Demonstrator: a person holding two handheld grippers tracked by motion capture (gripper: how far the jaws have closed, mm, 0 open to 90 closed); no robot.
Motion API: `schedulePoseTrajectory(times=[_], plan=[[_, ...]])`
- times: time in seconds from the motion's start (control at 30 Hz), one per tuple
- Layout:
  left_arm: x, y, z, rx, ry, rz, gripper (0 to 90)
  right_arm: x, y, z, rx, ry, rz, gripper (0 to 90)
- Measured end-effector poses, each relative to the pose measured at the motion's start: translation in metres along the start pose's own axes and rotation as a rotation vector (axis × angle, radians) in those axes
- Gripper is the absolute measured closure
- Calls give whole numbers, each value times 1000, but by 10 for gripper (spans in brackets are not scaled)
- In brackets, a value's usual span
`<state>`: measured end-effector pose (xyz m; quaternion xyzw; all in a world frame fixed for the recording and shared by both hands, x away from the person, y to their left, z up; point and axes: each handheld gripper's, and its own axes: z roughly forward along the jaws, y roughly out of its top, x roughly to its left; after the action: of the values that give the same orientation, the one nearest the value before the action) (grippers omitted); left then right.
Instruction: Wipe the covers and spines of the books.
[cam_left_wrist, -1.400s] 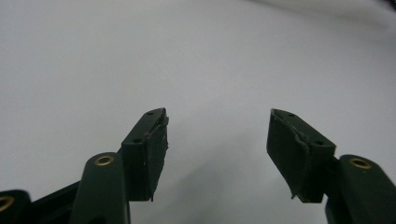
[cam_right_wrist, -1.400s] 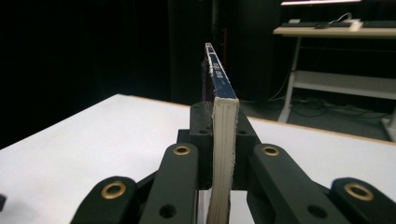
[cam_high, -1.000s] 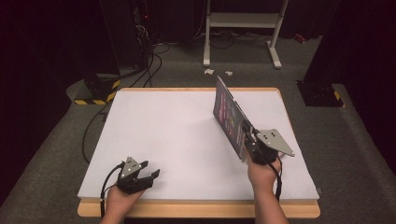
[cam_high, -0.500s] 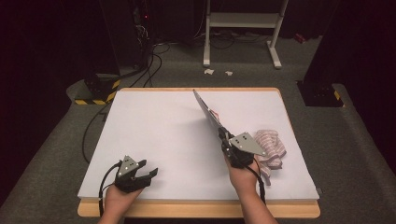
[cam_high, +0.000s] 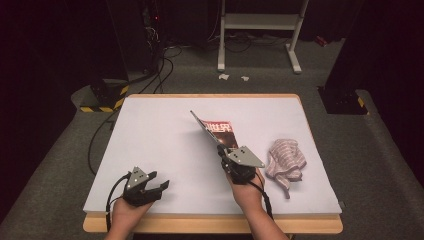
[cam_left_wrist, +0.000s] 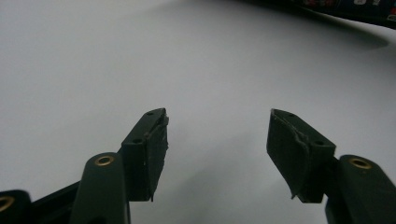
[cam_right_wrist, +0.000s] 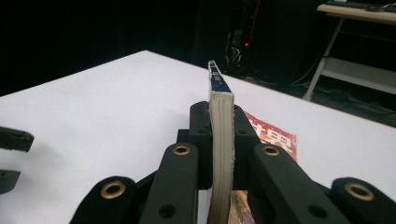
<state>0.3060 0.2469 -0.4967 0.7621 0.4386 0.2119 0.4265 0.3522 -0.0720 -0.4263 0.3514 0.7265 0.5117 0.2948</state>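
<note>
My right gripper (cam_high: 226, 151) is clamped on a thick red-covered magazine with white lettering (cam_high: 216, 131), near the middle of the white-topped table (cam_high: 160, 130). In the right gripper view the 2 black jaws press flat against both sides of the magazine's pale page block (cam_right_wrist: 221, 140), so the grip is firm and on the bundle of pages rather than on a single sheet. The held part stands on edge, tilted up off the table and leaning toward my left, while the red cover with its white characters (cam_right_wrist: 271, 137) lies flat on the surface just beyond the jaws. From the high view the magazine runs from the gripper away toward the far side of the table.

Just to the right of that hand lies a crumpled pink-and-white striped cloth (cam_high: 285, 161), near the gripper but apart from it and from the magazine.

My left gripper (cam_high: 156, 186) sits low over the near left part of the table, well apart from the magazine. Its 2 jaws stand wide apart with nothing between them; in the left gripper view I see bare white tabletop (cam_left_wrist: 140, 60) through the gap.
</note>
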Motion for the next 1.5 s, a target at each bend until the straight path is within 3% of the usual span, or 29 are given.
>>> schedulePoseTrajectory(times=[0.6, 0.83, 0.97, 1.0, 1.03, 1.1, 1.13, 1.2, 1.27, 1.37, 1.47, 1.5], plan=[[-1, 0, 0, 4, 1, 1, 384, 26, -18, 24, 79, 73, -32, 832], [-1, -1, 0, 13, 0, 2, 384, 42, -23, 35, 118, 131, -43, 755], [-1, -2, -1, 12, 1, 3, 384, 48, -26, 44, 158, 191, -15, 652], [-1, -1, -1, 11, 2, 4, 383, 51, -27, 49, 186, 228, 2, 592], [-1, -2, -1, 10, 1, 3, 383, 51, -27, 49, 186, 228, 2, 592], [0, -1, -1, 9, 1, 2, 384, 56, -30, 52, 220, 276, 8, 476], [0, -1, -1, 9, 1, 2, 383, 56, -30, 52, 220, 276, 8, 476], [-1, -1, -1, 11, 1, 2, 383, 59, -31, 53, 233, 342, 27, 444], [-1, -1, 0, 11, -2, 1, 383, 64, -32, 51, 232, 360, 18, 429], [-3, 0, 0, 12, -4, 11, 383, 63, -29, 46, 218, 357, 3, 420], [-7, 1, 2, 24, -16, 24, 379, 43, -29, 38, 222, 290, 25, 420], [-10, 2, 3, 26, -22, 34, 379, 43, -29, 38, 222, 290, 25, 420]])
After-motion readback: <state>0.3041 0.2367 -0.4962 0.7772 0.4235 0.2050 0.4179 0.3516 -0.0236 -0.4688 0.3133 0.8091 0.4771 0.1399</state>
